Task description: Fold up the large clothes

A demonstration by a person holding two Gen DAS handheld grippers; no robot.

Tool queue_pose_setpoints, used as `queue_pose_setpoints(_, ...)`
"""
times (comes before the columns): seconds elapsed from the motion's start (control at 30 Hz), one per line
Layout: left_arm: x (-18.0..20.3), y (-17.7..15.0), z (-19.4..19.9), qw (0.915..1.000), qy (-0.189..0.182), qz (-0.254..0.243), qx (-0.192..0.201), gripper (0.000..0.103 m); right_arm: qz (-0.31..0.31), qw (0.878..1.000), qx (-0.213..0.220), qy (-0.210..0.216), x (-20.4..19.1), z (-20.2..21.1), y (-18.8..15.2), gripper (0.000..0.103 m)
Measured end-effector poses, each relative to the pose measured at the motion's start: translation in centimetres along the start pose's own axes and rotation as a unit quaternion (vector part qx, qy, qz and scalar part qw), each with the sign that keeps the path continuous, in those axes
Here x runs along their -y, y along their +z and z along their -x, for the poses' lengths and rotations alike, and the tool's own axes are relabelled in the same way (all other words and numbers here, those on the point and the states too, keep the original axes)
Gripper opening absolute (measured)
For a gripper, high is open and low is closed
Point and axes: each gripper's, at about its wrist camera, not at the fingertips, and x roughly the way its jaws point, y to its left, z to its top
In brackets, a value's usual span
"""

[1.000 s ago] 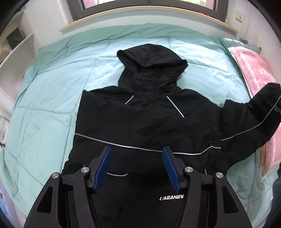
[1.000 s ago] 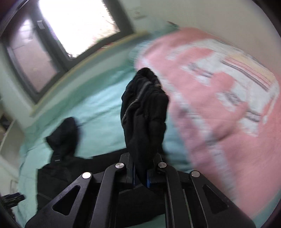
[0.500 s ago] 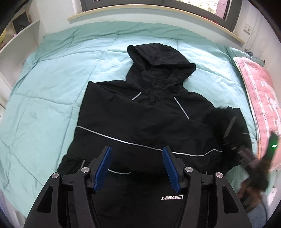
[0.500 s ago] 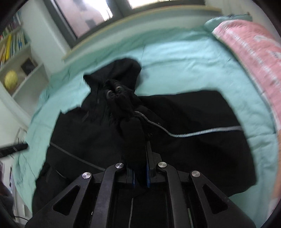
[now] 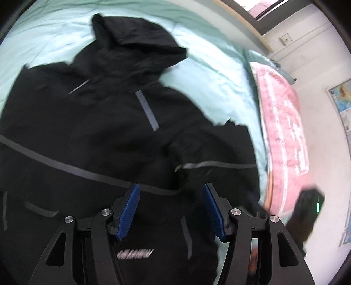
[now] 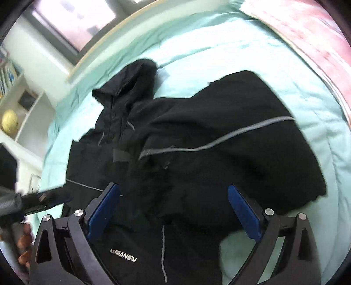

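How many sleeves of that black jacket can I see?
1: the sleeve with the grey stripe lies folded across the jacket front. The other may be tucked underneath, out of sight.

Bed covered by mint-green quilt; pink patterned blanket laid along its side. Window seen behind bed, white shelving beside it, map poster on white wall.

Jacket hem cut off below — chest lettering smeared, unreadable in the left view

Jacket on bed, sleeve folded across it
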Motion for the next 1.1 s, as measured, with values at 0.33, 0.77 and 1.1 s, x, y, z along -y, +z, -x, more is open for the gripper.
queue_pose_setpoints(0.33,0.2,1.3,-9.2,0.9955,0.046,-0.003,-0.083,0.061,-0.089,0.995,-0.01,-0.047,6.3,3.1,-3.9,0.1)
queue_pose_setpoints(0.77,0.9,0.0,-10.8,0.994,-0.01,0.027,-0.105,0.037,-0.084,0.995,-0.023,-0.039,5.2,2.2,-3.3,0.1)
queue_pose_setpoints(1.1,-0.8,1.0,-6.9,0.9917,-0.082,0.047,-0.088,0.022,-0.051,0.996,-0.047,-0.053,4.1,1.7,-4.4,0.1)
